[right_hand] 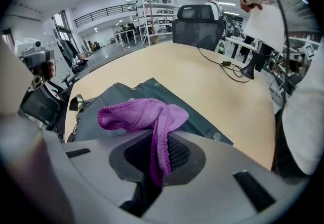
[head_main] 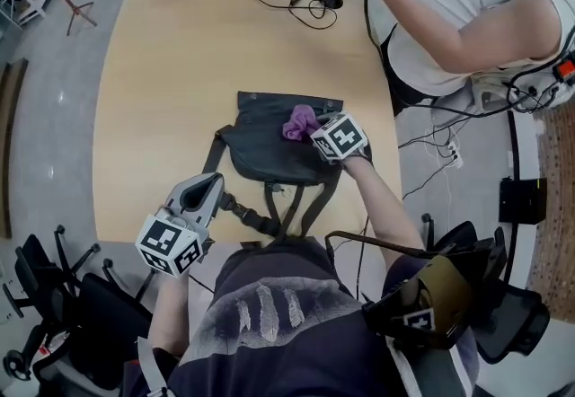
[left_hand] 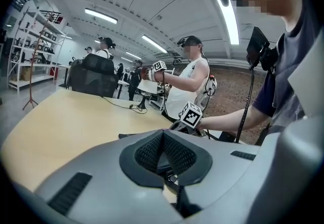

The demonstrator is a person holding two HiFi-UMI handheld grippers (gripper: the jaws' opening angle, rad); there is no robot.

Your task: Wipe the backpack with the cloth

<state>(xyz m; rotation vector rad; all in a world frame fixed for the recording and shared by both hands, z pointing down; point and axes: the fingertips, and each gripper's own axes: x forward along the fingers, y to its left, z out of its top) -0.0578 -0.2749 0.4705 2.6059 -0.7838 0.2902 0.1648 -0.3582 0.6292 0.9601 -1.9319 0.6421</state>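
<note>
Purple cloth (head_main: 300,122) held tight in R gripper (head_main: 316,136) fingers; backpack (head_main: 265,151) spreads toward 9 o'clock; L gripper (head_main: 214,181) fingers shut, at 7.

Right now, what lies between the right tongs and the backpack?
A crumpled purple cloth: the right tongs are shut on one end, the rest bunched over the dark grey fabric backpack. The right gripper view shows it.

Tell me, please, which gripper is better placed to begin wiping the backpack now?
Right. The right gripper is shut on the purple cloth, which is over the backpack. The left gripper holds no cloth and sits beside the backpack, near a strap.
</note>
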